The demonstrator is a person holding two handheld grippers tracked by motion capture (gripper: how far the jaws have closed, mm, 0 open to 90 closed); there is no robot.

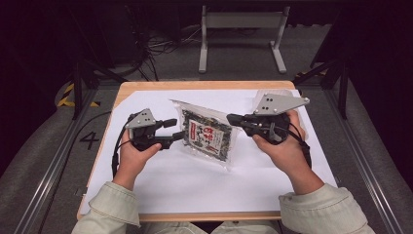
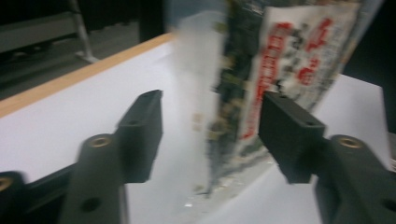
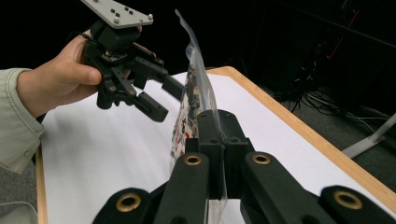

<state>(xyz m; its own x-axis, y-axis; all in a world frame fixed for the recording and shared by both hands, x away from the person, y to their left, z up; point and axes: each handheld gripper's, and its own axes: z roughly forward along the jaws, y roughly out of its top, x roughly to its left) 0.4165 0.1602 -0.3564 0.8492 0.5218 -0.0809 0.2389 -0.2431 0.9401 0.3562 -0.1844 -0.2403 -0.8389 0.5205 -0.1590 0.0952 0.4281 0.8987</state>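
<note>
While the right gripper [image 3: 219, 135] pinched the clear edge of the snack packet [image 1: 207, 135] between fully closed jaws, the packet stood up from the white sheet [image 1: 195, 180] near the middle of the desk [image 1: 204, 85] (closer to its far edge than to the person). At the packet's other side, the left gripper [image 1: 174, 129] had its jaws parted, one on each side of the packet and neither pressing it.
</note>
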